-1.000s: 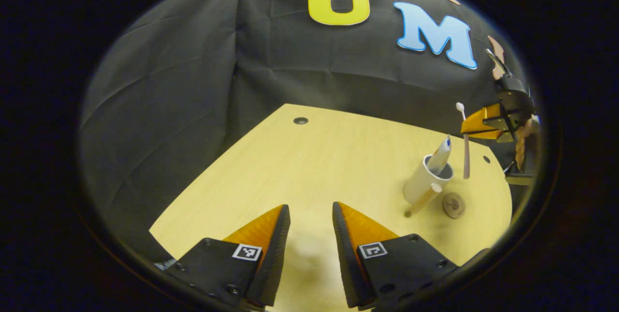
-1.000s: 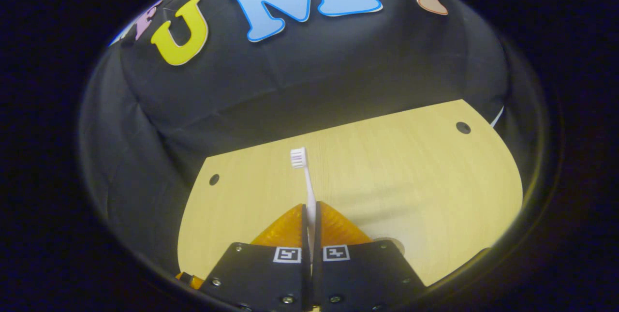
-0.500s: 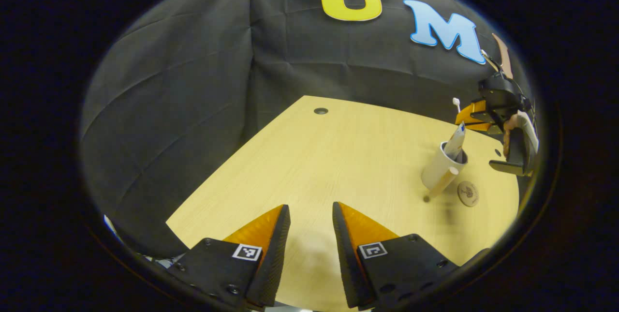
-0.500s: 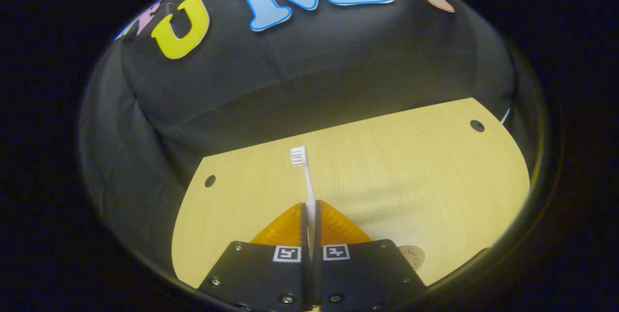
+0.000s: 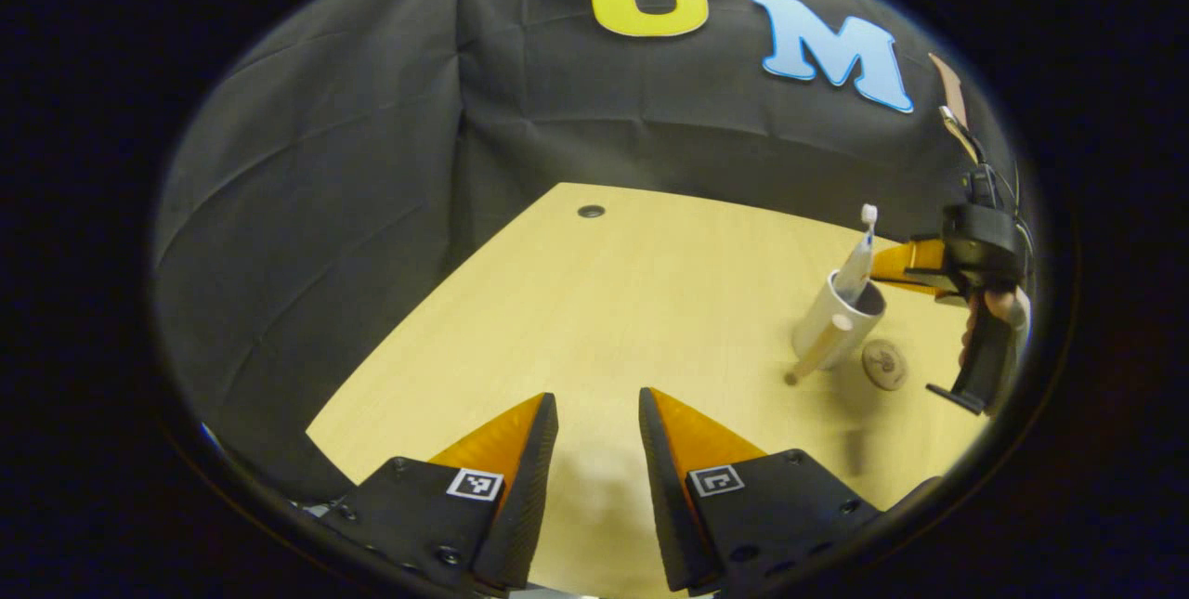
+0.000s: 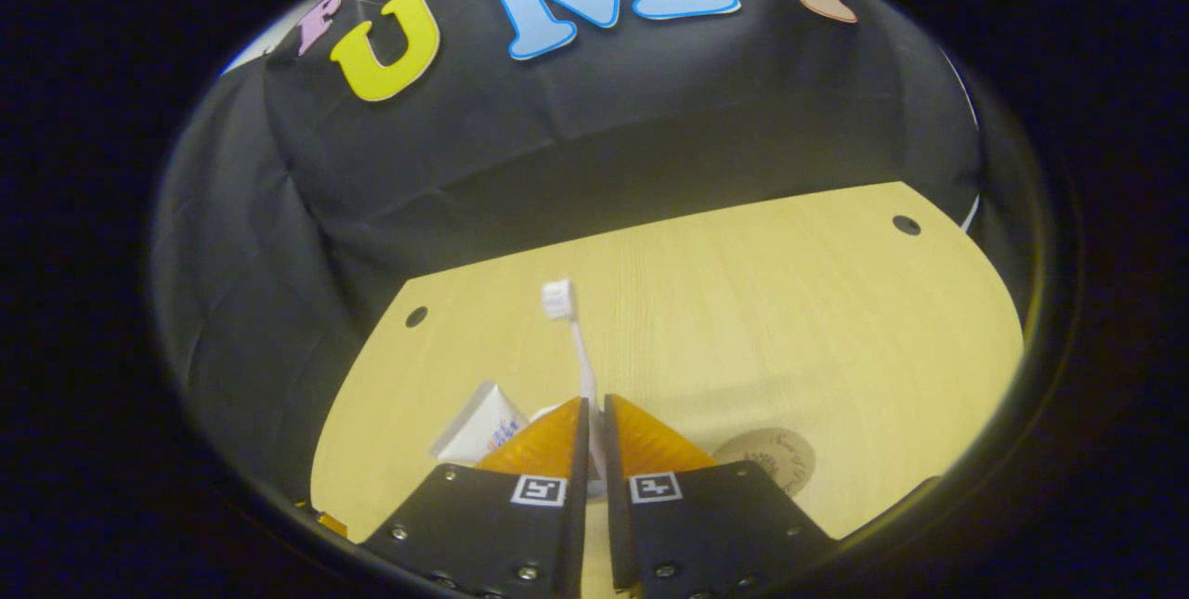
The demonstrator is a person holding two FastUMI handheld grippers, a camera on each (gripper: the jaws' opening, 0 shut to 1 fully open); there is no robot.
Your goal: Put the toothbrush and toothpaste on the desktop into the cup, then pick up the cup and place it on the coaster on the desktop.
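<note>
The right gripper (image 6: 591, 413) grips the toothbrush (image 6: 568, 330) loosely, bristles up, its handle inside the cup (image 5: 829, 328) beside the toothpaste (image 6: 478, 423). The coaster (image 5: 884, 364) lies at the cup's 3 o'clock. The left gripper (image 5: 596, 423) waits, fingers spread, above the tabletop (image 5: 604, 302).

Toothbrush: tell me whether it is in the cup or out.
In. The left gripper view shows the toothbrush rising head-up from the cup beside the toothpaste.
</note>
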